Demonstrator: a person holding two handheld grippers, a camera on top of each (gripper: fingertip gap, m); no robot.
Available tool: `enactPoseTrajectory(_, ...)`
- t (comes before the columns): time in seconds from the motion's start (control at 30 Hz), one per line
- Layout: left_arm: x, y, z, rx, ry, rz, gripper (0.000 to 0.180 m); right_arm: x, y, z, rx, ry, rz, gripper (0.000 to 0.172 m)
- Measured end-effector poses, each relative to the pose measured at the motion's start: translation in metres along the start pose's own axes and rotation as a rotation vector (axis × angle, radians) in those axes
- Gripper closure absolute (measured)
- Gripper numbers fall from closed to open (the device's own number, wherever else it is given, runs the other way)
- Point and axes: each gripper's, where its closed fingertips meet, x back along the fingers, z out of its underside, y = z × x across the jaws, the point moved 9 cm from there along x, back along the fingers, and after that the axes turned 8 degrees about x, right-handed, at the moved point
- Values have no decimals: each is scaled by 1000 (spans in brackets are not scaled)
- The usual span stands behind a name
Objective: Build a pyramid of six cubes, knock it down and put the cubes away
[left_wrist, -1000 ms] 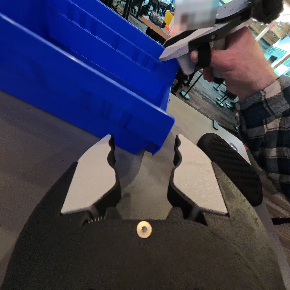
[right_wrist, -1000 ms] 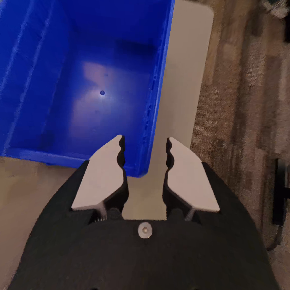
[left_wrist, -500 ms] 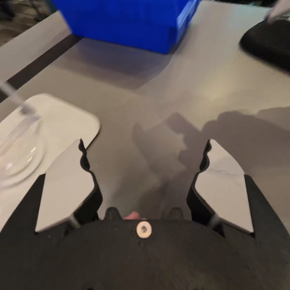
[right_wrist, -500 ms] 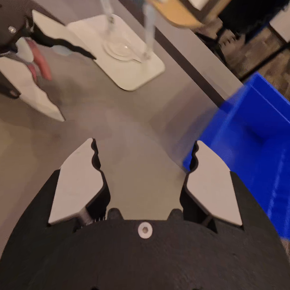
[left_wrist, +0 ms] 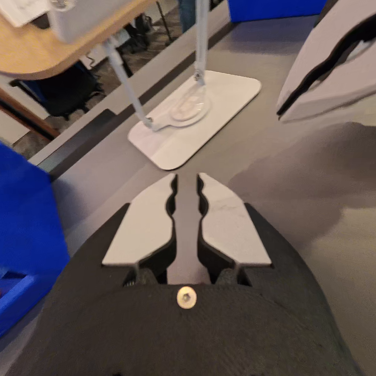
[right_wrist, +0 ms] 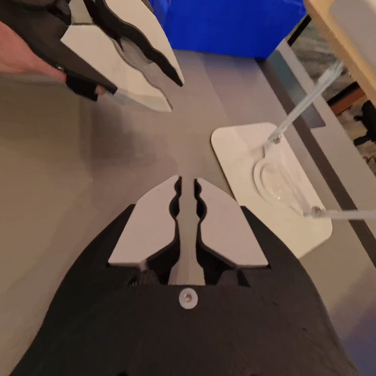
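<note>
Left wrist view: left gripper (left_wrist: 186,176) nearly closed, grasp bare.
Blue bin (left_wrist: 26,213) left of fingers; right gripper (right_wrist: 187,179) likewise narrow, bare, bin (right_wrist: 223,26) far ahead.

A flat, matte grey surface (left_wrist: 264,183) carried the scene, with a dark strip running along its far edge. On it lay a white rounded-rectangular base plate (left_wrist: 223,114) bearing a clear round disc and two slanting pale rods. Blue plastic bins (right_wrist: 223,26) stood on the surface near that plate, one on each side.
</note>
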Motion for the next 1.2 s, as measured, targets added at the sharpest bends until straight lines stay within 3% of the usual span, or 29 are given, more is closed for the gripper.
enactPoseTrajectory(0.1, -4, 22, 2, 122, 10, -48, 108, -38, -1, -12, -17, -69, 16, 119)
enactPoseTrajectory(0.2, -12, 36, 10, 225, 10, -54, 69, -74, 1, -18, -45, -96, 19, 88)
enactPoseTrajectory(0.23, -12, 38, 11, 263, 9, -51, 63, -83, 3, -20, -29, -82, 16, 85)
enactPoseTrajectory(0.37, -3, 38, 5, 260, -70, -76, 60, -101, 9, -36, 55, -98, 24, 83)
enactPoseTrajectory(0.47, -4, 37, 6, 254, -47, -62, 60, -112, 15, -41, 102, -71, 9, 80)
enactPoseTrajectory(0.83, 2, 59, 16, 408, -53, -49, 46, -112, 16, -42, 98, -63, 34, 77)
enactPoseTrajectory(1.2, 31, 86, 15, 315, -145, -220, 59, -102, 14, -39, 52, -94, 43, 79)
